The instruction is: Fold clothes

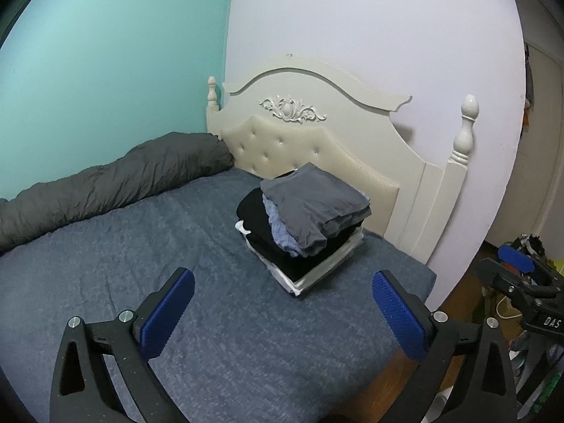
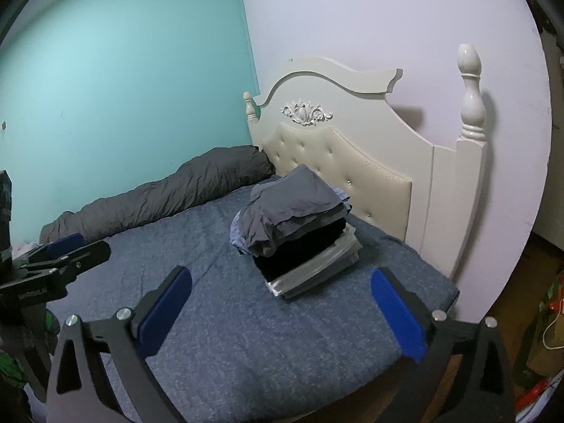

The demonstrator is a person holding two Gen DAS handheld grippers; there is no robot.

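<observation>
Bed (image 1: 105,264) is filling most of the room; blue-grey cover is lying flat and bare in front. Cream headboard (image 1: 317,134) is standing at the bed's far end. Dark grey rolled duvet (image 1: 105,183) is lying along the bed's wall side.

Stack of folded clothes (image 1: 306,232) is sitting on the bed near the headboard, toward the open side. Grey garment (image 2: 296,208) is topping it, slightly rumpled, overhanging the front. Stack's long axis is running diagonally, from the headboard toward the bed's open edge.

Left gripper (image 1: 282,317) and right gripper (image 2: 282,317) are both hovering short of the stack, jaws spread wide, gripping nothing.

Judgement: placing step looks finished; next is probably fetching another garment, or squaring the top layer.
</observation>
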